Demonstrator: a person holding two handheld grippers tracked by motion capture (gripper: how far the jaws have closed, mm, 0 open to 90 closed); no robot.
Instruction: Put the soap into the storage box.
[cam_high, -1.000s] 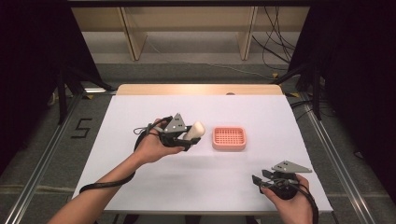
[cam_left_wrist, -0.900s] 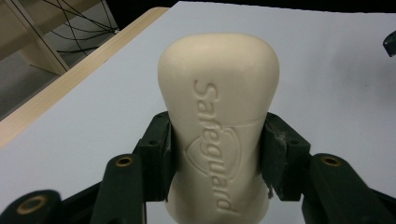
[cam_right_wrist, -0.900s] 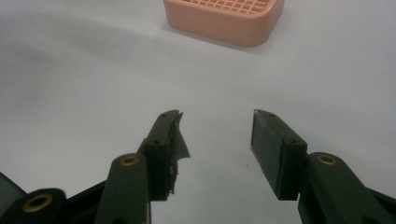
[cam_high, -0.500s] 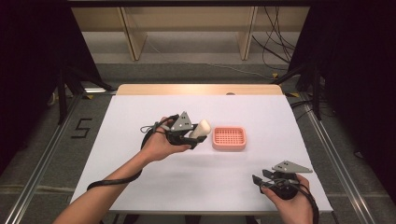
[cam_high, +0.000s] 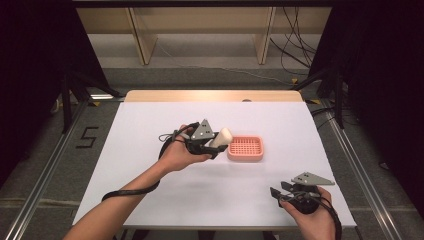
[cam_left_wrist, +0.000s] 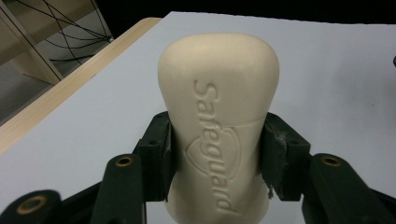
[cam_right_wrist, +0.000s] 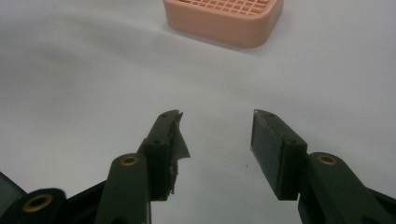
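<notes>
While the left gripper (cam_high: 216, 146) clamps a cream soap bar (cam_left_wrist: 218, 126) just beside the pink soap dish (cam_high: 246, 148), the right gripper (cam_right_wrist: 215, 154) gapes empty nearer the person.

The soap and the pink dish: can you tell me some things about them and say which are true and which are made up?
1. The left gripper is shut on the soap. True.
2. The soap lies in the pink dish. False: it is held up beside the dish.
3. The right gripper holds a sponge. False: it is open, holding nothing.
4. The soap bears raised lettering. True.
5. The dish has a grid top. True.
</notes>
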